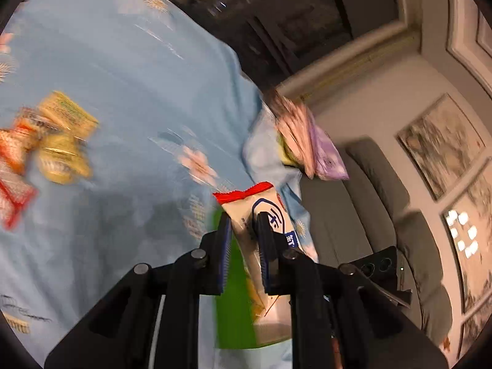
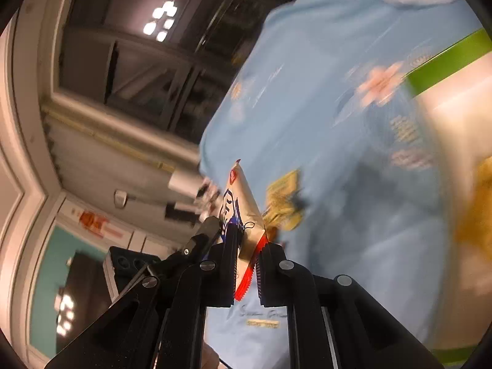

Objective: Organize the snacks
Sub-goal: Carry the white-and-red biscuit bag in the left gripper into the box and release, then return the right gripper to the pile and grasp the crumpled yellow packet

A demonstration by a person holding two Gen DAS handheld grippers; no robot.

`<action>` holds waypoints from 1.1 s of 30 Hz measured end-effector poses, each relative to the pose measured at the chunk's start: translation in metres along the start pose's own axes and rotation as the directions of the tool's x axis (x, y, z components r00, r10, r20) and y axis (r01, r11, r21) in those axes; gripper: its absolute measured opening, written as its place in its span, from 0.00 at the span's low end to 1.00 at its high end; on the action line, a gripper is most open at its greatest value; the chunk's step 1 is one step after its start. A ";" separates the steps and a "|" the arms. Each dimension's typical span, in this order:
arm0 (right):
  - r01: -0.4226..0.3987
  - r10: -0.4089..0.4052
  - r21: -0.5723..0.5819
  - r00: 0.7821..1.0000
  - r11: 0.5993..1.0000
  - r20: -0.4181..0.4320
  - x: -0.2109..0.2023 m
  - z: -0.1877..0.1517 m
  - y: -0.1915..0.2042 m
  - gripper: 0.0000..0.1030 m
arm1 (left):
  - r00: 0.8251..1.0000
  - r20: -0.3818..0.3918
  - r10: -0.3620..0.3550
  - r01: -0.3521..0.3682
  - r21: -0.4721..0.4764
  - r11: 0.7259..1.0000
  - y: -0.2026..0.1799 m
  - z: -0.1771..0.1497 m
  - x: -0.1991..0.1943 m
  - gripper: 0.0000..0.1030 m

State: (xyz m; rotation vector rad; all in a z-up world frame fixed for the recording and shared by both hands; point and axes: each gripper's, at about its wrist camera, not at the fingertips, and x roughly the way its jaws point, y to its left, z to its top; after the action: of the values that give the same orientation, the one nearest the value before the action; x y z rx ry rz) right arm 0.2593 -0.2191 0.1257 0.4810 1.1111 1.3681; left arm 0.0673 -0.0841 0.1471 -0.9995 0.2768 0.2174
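My left gripper [image 1: 244,220] is shut on a cream snack packet [image 1: 261,203] with a red serrated end and blue print, held above a green-rimmed box [image 1: 233,313]. My right gripper [image 2: 249,241] is shut on the same kind of cream packet [image 2: 243,203], gripping it near its red serrated end. Another black gripper's tip [image 2: 206,230] holds that packet from the left. Yellow and red snack packets [image 1: 58,141] lie blurred on the blue floral cloth [image 1: 123,92]; a yellow packet [image 2: 283,200] shows beyond the right gripper.
A pile of pink and purple packets [image 1: 307,141] sits at the cloth's far edge. The green-rimmed box [image 2: 452,58] with yellow snacks inside is at the right. A grey sofa [image 1: 384,203] and framed pictures stand beyond the table edge.
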 end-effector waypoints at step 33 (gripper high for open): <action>0.332 -0.363 0.255 0.928 0.908 0.085 -0.120 0.019 -0.137 0.20 | 0.933 -0.306 0.187 -0.113 0.244 0.963 -0.071 -0.091 0.179 0.71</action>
State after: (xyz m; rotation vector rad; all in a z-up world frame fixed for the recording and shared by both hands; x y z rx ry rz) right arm 0.3666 -0.3534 0.0620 0.5083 1.1923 0.8837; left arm 0.2466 -0.1892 0.0986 -0.7878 0.6700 0.1543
